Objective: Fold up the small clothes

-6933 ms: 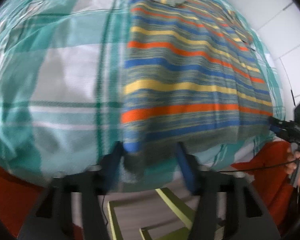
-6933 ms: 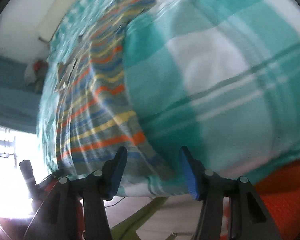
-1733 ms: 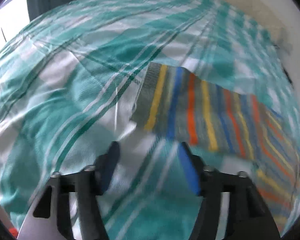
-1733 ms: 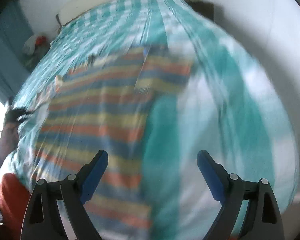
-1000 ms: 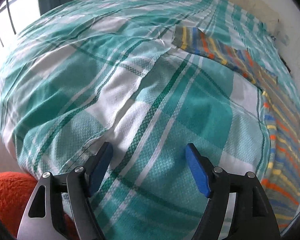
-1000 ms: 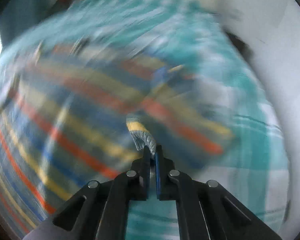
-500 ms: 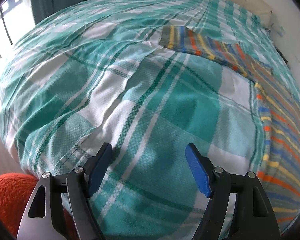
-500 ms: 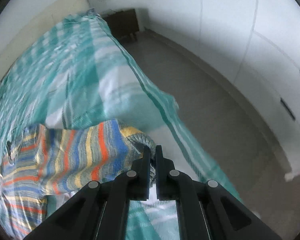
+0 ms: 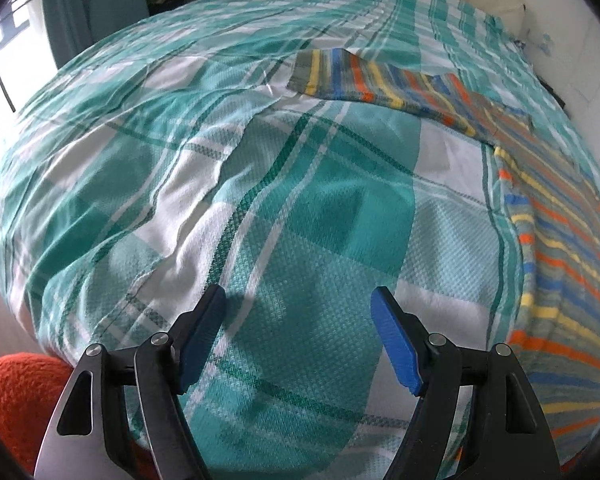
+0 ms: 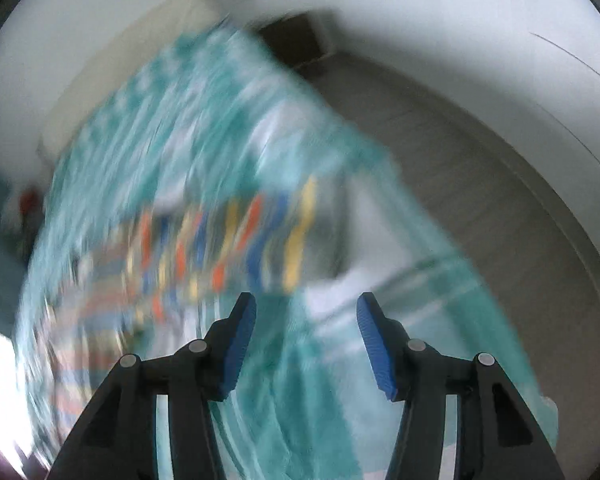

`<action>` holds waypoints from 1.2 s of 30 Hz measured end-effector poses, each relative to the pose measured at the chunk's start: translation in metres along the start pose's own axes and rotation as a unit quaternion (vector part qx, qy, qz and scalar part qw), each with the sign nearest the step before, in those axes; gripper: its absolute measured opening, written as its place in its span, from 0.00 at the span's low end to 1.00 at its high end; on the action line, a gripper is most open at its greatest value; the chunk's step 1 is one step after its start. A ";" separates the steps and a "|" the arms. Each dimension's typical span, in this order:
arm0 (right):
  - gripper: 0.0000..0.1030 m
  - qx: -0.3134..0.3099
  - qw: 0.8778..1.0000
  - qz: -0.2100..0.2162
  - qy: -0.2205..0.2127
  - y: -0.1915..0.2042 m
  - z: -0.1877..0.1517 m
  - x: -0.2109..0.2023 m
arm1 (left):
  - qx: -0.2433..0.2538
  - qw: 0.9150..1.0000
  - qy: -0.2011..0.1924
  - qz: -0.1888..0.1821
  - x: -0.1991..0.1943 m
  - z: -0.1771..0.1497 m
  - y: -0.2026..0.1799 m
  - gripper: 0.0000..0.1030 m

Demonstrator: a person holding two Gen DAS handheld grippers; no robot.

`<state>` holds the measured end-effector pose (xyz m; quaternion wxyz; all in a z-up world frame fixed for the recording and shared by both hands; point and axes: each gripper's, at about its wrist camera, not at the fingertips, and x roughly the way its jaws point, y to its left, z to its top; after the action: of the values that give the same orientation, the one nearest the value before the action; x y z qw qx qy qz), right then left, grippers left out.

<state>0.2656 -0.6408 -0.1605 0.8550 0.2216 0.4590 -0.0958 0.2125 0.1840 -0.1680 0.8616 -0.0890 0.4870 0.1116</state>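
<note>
released now, the striped shirt's sleeve (image 10: 260, 240) lies flat on the bed, where half a second ago my right gripper (image 10: 306, 340) pinched its cuff. its jaws are opening, with only bedspread showing between them, and the sleeve sits just past the left tip at about 11 o'clock in a blurred right wrist view. from the left wrist, the striped shirt (image 9: 556, 240) runs down the right edge from 1 to 4 o'clock, one sleeve reaching out toward 12. my left gripper (image 9: 298, 336) hangs with jaws wide apart, gripping nothing, over the teal plaid bedspread (image 9: 260, 184). an orange cushion (image 9: 16, 396) shows at 8 o'clock.
</note>
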 end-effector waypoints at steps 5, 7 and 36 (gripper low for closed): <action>0.49 -0.030 0.997 -0.038 -0.061 0.007 0.001 0.024 | 0.009 1.000 0.000 0.013 0.001 -0.003 -0.003 0.75; 0.32 -0.018 0.997 -0.023 -0.074 0.005 0.008 0.028 | 0.010 1.000 0.002 0.016 0.000 -0.002 -0.003 0.74; 0.82 -0.186 0.978 -0.076 -0.054 0.184 -0.133 -0.015 | 0.009 0.997 -0.068 0.019 0.087 0.080 -0.053 1.00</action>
<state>0.2256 -0.4171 -0.1583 0.8949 0.0174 0.4378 -0.0851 0.3361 0.1628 -0.1997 0.8914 -0.0638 0.4295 0.1294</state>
